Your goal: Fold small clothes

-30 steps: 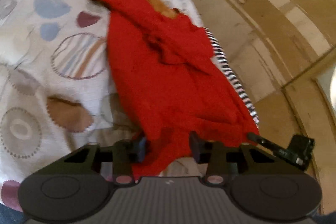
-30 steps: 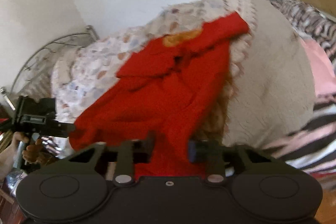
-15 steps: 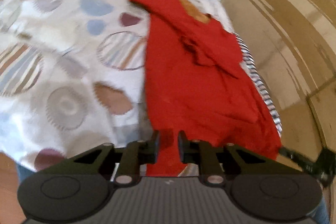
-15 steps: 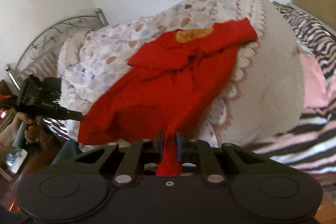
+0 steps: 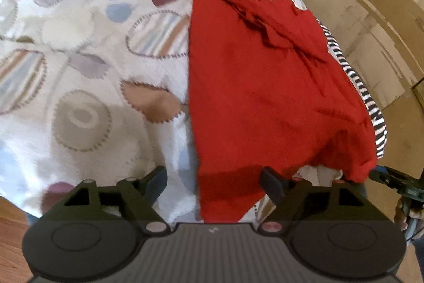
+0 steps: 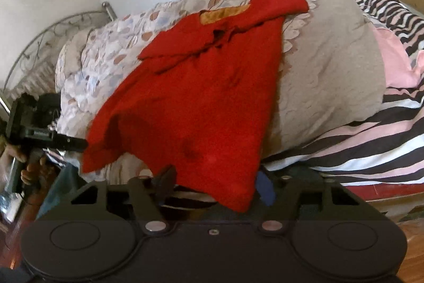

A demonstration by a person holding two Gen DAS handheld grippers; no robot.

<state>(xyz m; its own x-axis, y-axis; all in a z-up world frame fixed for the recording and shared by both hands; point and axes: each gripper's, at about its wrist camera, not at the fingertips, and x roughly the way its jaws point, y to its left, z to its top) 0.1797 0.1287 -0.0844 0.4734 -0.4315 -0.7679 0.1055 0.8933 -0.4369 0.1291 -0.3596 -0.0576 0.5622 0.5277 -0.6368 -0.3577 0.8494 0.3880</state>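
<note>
A: Two grippers sit at the hem of a red garment (image 5: 265,86) spread on a patterned quilt (image 5: 79,49). The left gripper (image 5: 214,182) has just been opening; its jaws stand apart, a hem corner loose between them.

B: And the right gripper (image 6: 212,181)?

A: Also just opened, fingers clear of the cloth between them (nothing pinched).

B: Risks?

A: The hem overhangs the bed edge; the soft, nubbly knit could slide off. Its sleeves look bunched near the orange neckline.
</note>
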